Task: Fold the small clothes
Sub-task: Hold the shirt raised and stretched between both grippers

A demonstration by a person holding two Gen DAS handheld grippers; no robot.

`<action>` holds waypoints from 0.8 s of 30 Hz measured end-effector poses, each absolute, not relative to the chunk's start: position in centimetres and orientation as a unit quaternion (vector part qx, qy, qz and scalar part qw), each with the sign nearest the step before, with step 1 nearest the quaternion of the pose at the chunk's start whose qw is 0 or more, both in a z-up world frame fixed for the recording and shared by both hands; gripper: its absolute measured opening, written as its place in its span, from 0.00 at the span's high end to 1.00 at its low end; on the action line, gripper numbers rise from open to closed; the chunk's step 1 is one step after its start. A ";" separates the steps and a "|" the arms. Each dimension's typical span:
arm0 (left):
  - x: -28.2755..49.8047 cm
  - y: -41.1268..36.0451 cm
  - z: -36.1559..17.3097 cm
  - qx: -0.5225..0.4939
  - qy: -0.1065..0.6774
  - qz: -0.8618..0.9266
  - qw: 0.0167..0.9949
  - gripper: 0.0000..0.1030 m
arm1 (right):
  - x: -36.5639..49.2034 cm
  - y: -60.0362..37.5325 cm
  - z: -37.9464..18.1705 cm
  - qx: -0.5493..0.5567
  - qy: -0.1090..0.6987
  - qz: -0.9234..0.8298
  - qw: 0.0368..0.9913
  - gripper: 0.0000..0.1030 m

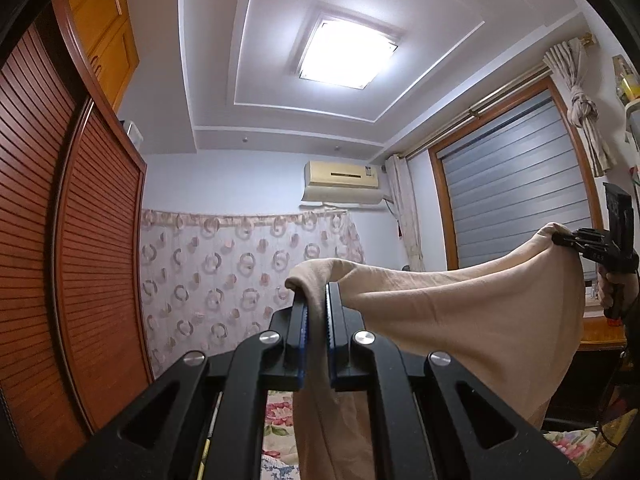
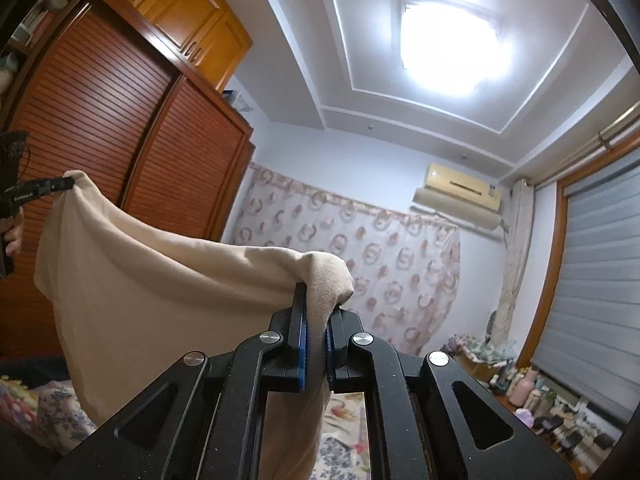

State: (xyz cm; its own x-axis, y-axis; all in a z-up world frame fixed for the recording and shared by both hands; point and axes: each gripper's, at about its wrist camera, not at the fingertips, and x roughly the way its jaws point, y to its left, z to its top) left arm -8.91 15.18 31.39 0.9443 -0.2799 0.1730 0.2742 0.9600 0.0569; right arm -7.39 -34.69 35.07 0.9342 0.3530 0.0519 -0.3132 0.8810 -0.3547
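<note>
Room interior seen from both wrist cameras: a louvred wooden wardrobe (image 1: 60, 220) fills the left, a white stepped ceiling with a square ceiling lamp (image 1: 344, 54) spans the top, and a window blind (image 1: 516, 184) closes the right. On the far wall hang a ring-patterned curtain (image 1: 224, 280) and, above it, an air conditioner (image 1: 344, 180). A floral bedspread (image 2: 344, 432) lies below, seen between the tool frames.

Beige garment (image 1: 460, 320), the task's thing, hangs in the air between the two tools, raised clear of the bedspread, its upper edge sagging in a shallow curve from one grip to the other and its body draping down.

Left tool (image 1: 316, 312), near the middle of its own view, is clenched on one upper corner of the garment, cloth bunched over the blue pads (image 1: 305, 328). Right tool (image 2: 316, 320) is likewise clenched on the opposite upper corner. Each tool also appears at the edge of the other's view, with a hand (image 1: 606, 288) on its grip.
</note>
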 end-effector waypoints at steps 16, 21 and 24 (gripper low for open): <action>0.7 13.5 27.0 0.038 -0.022 -0.113 0.993 0.95 | 2.4 -35.2 31.1 -0.178 0.021 0.161 0.970 0.96; 8.1 12.7 21.9 0.049 0.038 -0.101 0.993 0.95 | 10.1 -34.9 25.3 -0.173 0.081 0.171 0.966 0.96; 13.1 12.6 18.4 0.042 0.077 -0.098 0.991 0.95 | 15.1 -34.6 21.4 -0.167 0.114 0.175 0.964 0.96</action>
